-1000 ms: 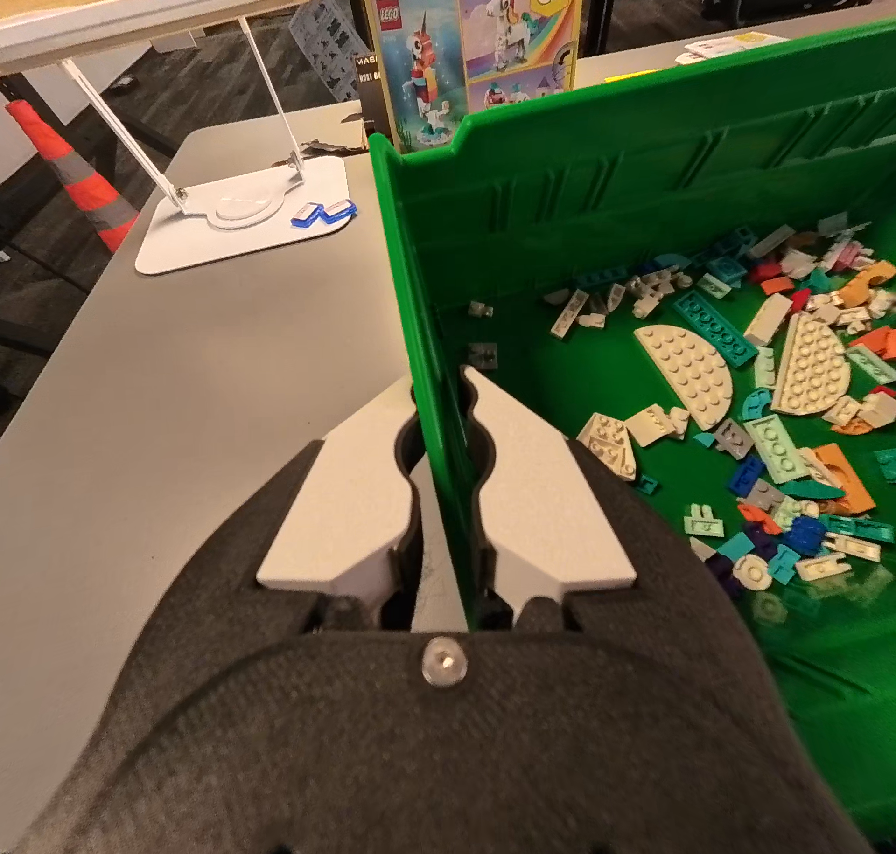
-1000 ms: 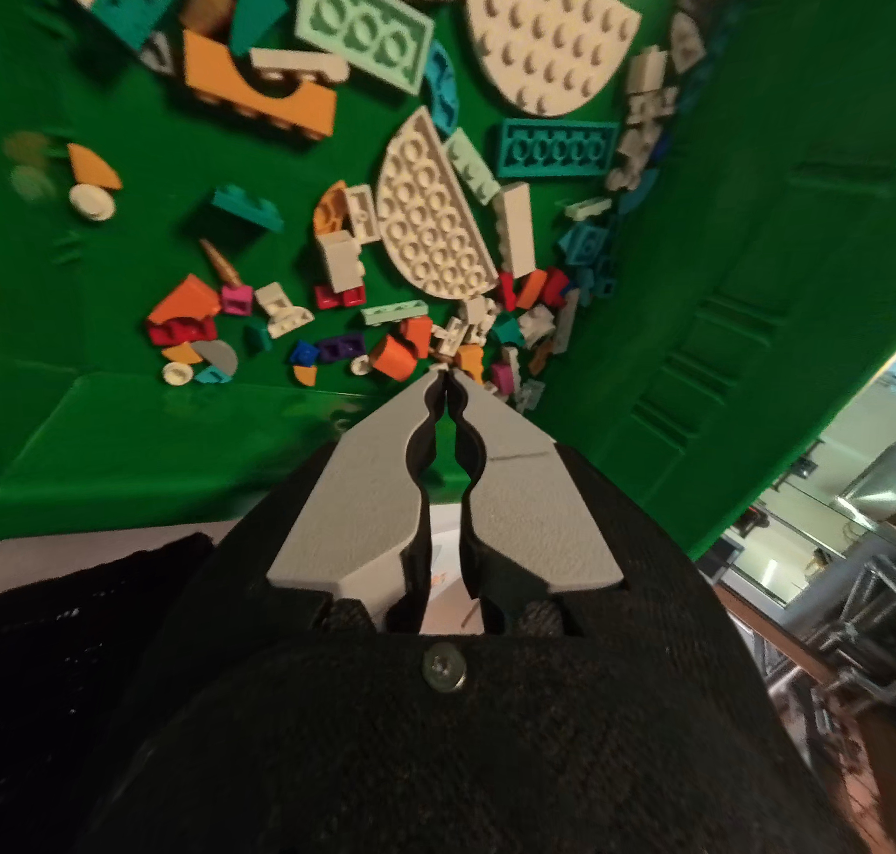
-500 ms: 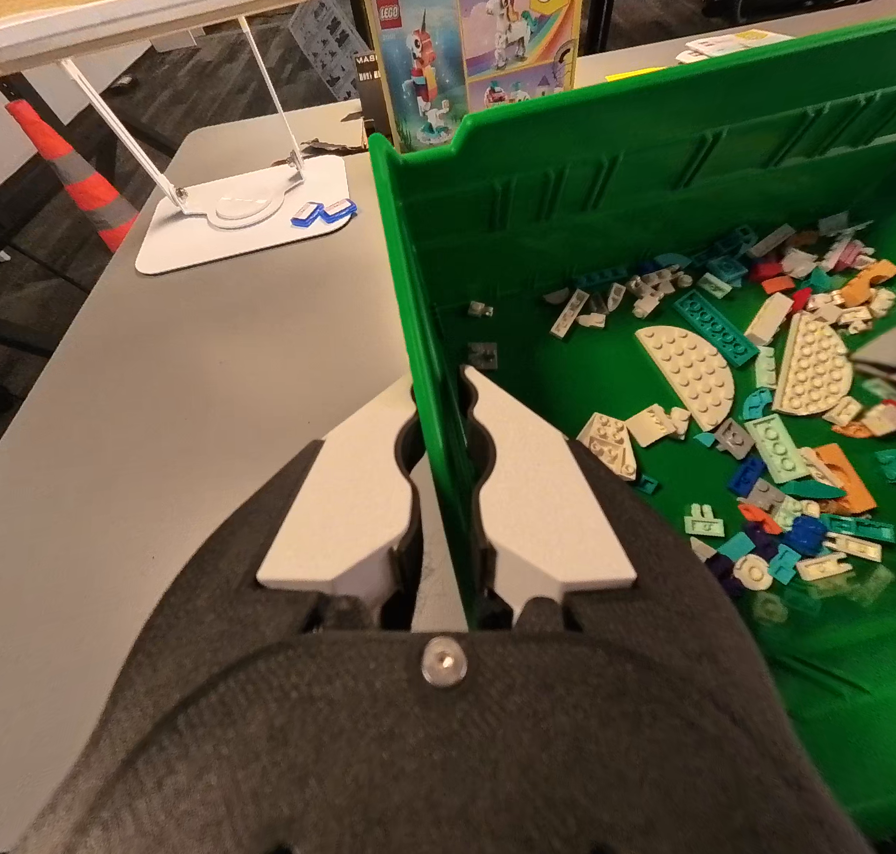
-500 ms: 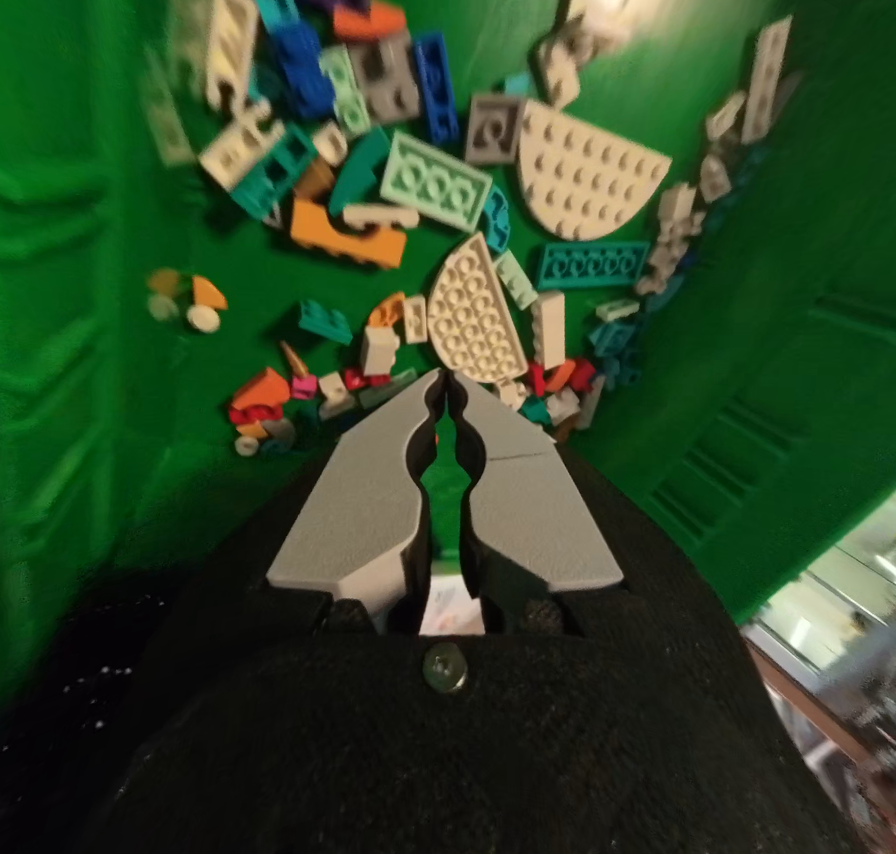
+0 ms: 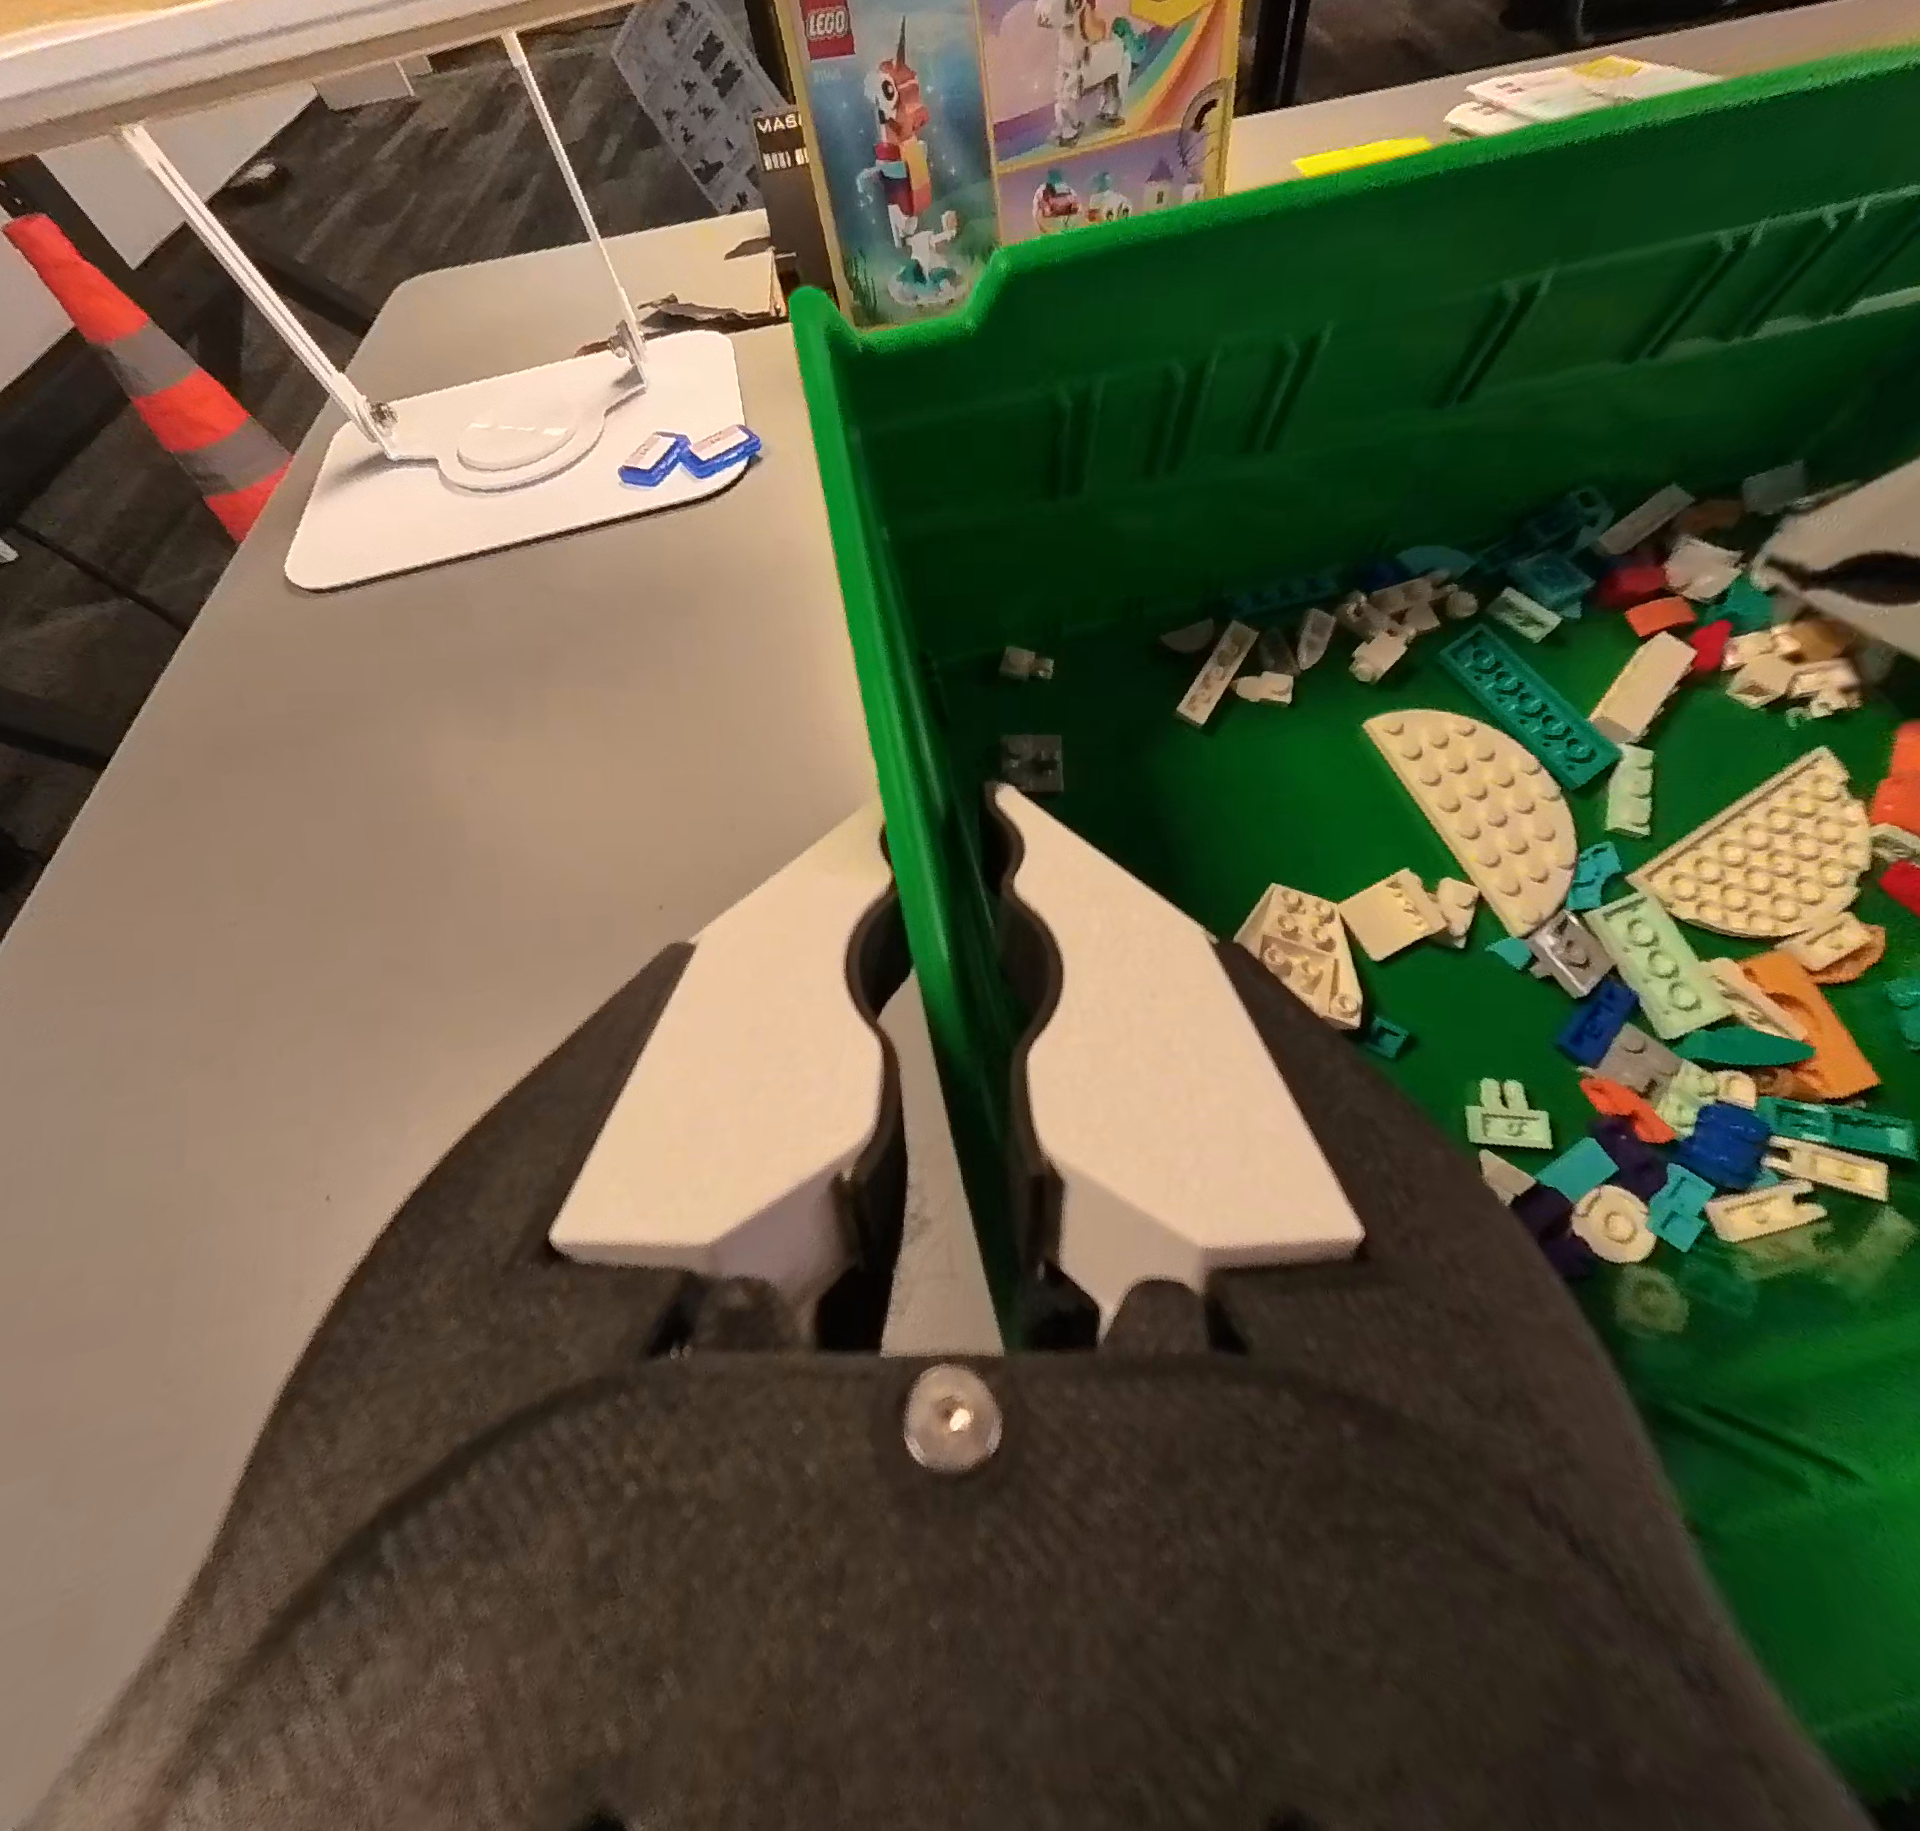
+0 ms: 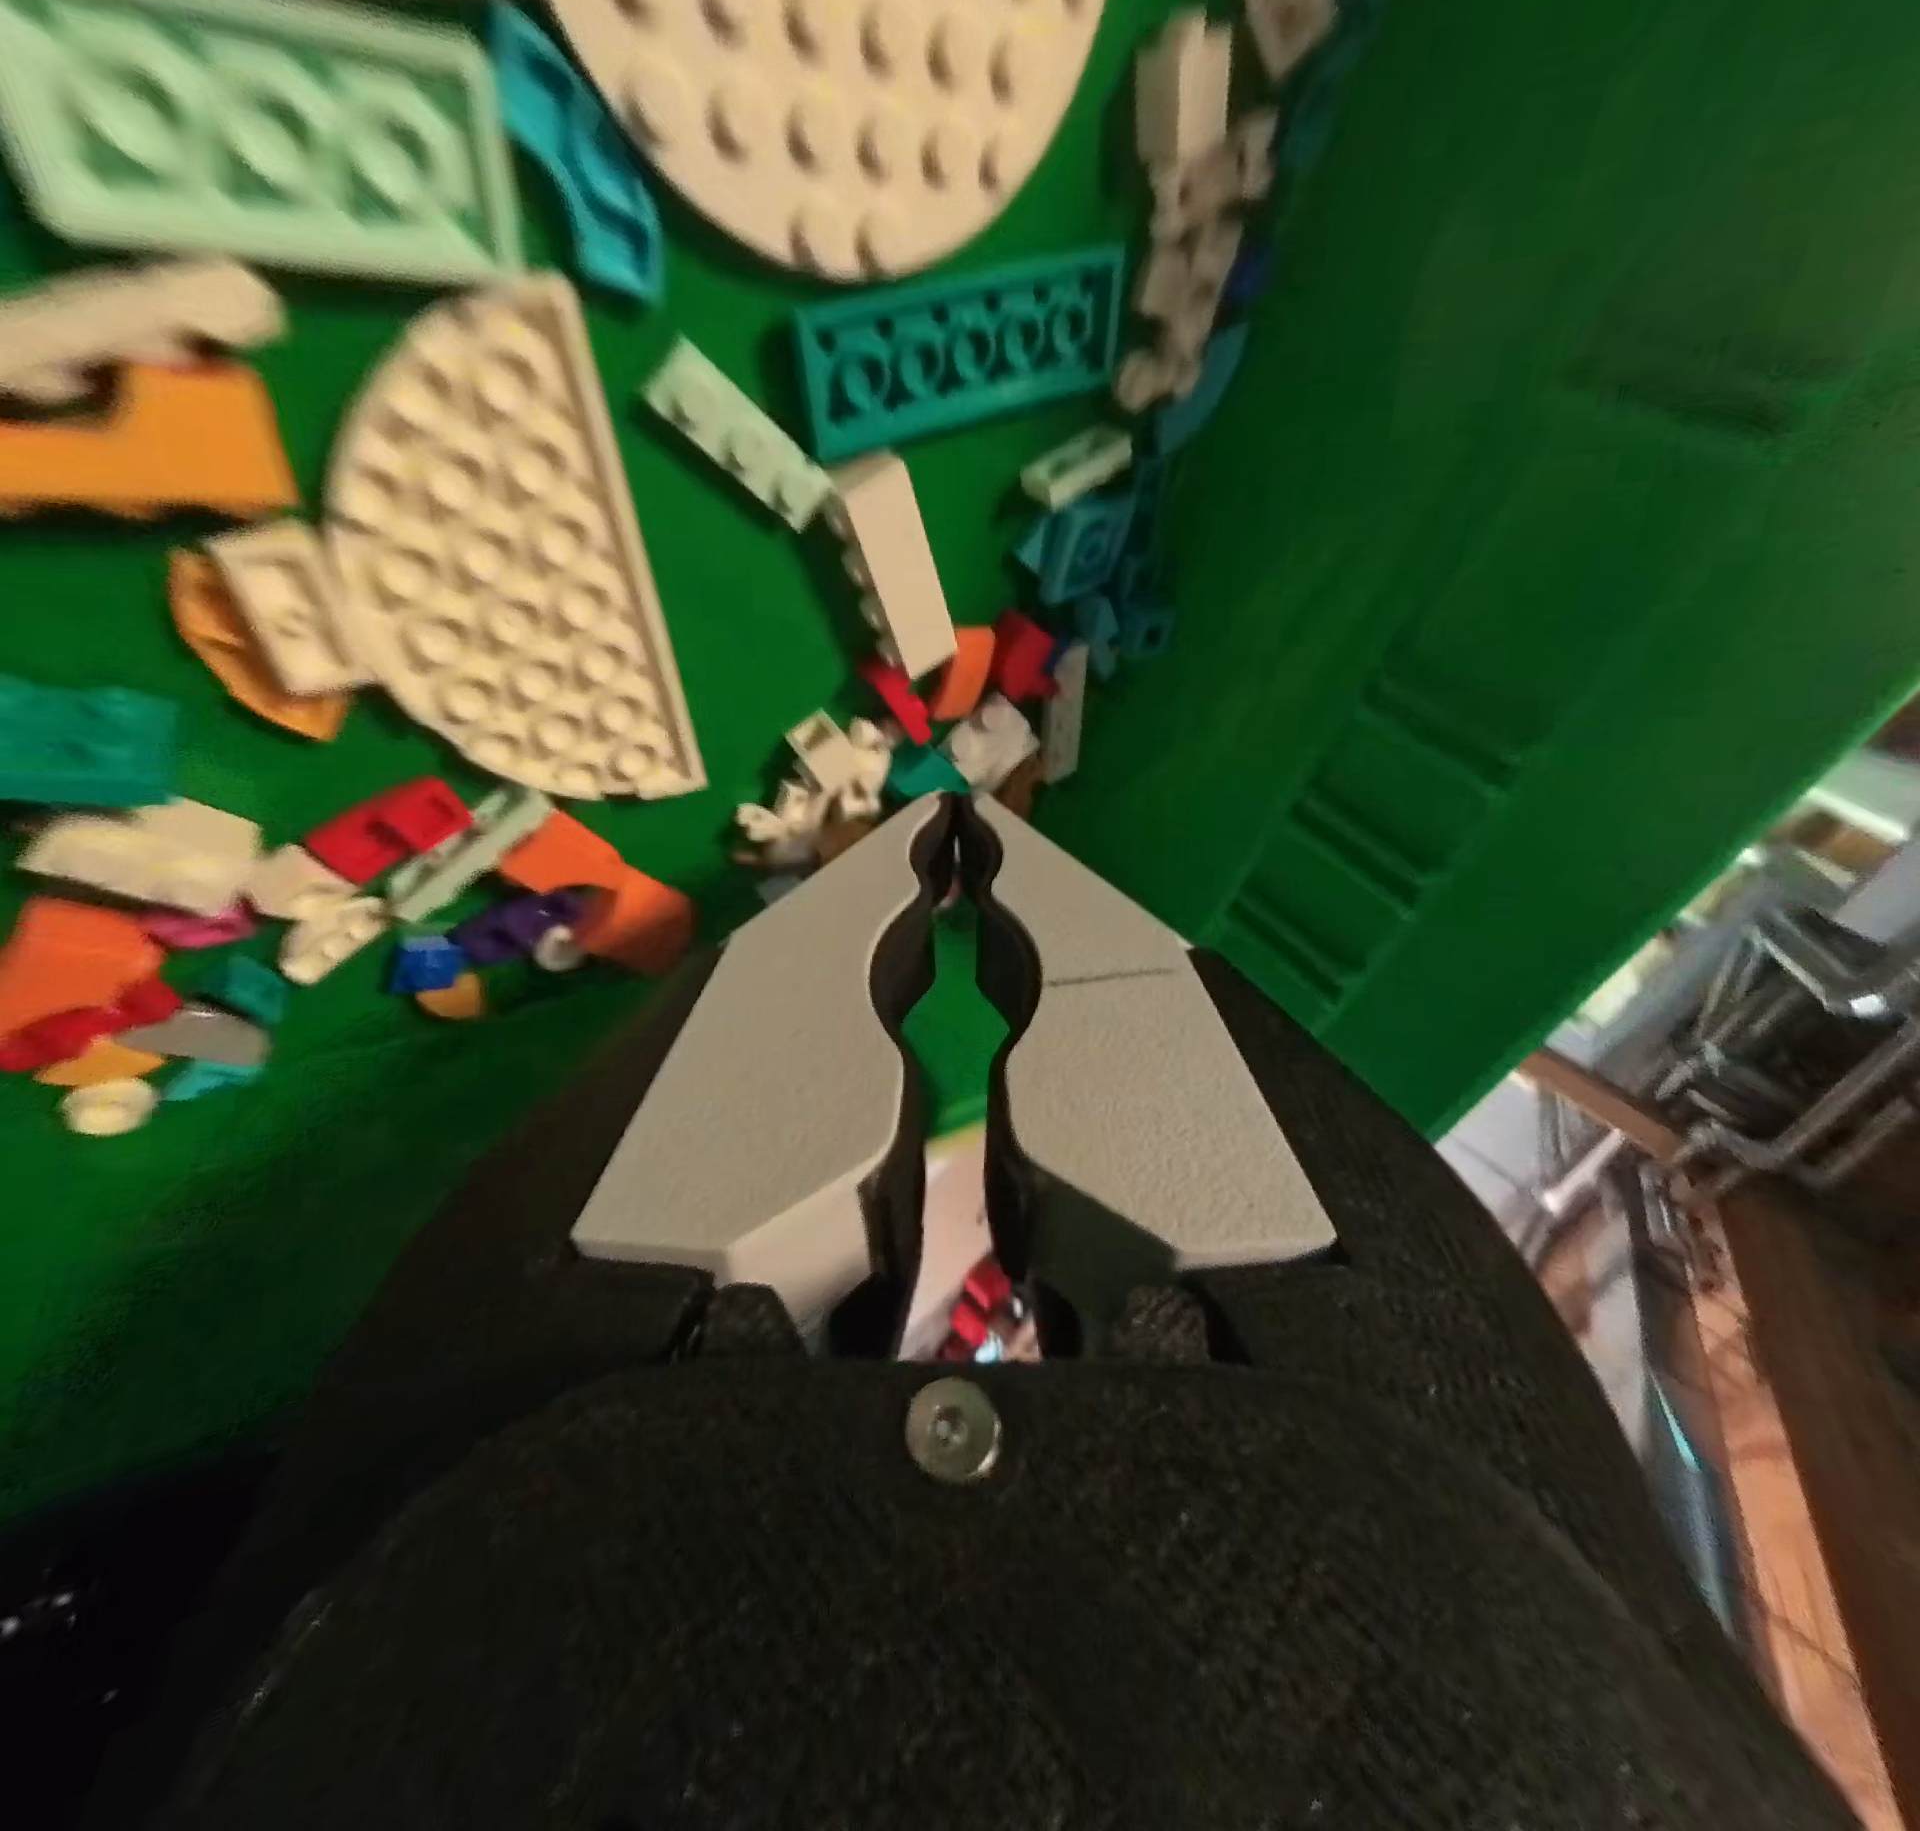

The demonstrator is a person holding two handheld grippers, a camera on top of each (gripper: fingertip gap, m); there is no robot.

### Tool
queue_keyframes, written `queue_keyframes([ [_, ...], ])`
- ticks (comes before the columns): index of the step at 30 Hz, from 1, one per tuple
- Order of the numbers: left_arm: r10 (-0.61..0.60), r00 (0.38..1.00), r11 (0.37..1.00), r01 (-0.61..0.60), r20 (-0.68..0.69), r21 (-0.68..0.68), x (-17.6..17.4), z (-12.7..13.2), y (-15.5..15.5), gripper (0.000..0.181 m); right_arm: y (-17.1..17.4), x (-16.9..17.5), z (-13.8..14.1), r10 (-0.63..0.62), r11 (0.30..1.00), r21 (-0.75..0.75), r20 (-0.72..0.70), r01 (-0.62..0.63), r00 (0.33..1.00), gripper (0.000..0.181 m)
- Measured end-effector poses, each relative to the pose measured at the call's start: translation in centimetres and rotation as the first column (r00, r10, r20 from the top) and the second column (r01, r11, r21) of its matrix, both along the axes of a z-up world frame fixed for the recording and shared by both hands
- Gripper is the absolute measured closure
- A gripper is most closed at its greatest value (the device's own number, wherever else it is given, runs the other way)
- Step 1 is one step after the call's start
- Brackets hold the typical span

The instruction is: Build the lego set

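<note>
Between the left gripper's two fingers stands the side wall of the green bin, and they are squeezed tight on it. That keeps the bin from sliding, so this grip should stay firm and not twist.

Right in front of the right gripper is a little heap of lego pieces by the far wall. Its tips are closed together with nothing between them that I can see. To pick one piece well, I think it should open a bit first, then come down slowly on just one piece, not the whole heap.

Farther ahead and to its left lies a big tan half-round plate. This gripper points down into the bin, tipped toward the wall on its right. The picture is blurry.
</note>
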State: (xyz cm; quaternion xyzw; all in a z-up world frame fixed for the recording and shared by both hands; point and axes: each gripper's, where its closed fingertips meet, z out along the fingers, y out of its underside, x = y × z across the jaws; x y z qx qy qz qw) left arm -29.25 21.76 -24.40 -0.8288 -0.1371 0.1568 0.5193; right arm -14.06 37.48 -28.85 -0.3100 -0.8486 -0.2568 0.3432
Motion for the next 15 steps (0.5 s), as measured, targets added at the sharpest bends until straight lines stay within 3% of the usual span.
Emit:
queue_keyframes([
  [1, 0.000, 1.000, 1.000, 0.000, 0.000, -0.003, 0.0, 0.0, 0.0, 0.173, -0.9, -0.2, -0.2, 0.030, 0.999, -0.033, -0.004, -0.031, 1.000, 0.181],
  [5, 0.001, 1.000, 1.000, -0.001, 0.000, 0.003, 0.0, 0.0, 0.0, 0.172, -4.6, -0.2, -1.4, 0.123, 0.975, -0.188, 0.001, -0.121, 0.992, 0.181],
  [15, 0.000, 1.000, 1.000, 0.000, 0.002, 0.001, 0.0, 0.0, 0.0, 0.172, -7.3, 0.7, -1.9, 0.158, 0.957, -0.242, -0.019, -0.158, 0.987, 0.181],
])
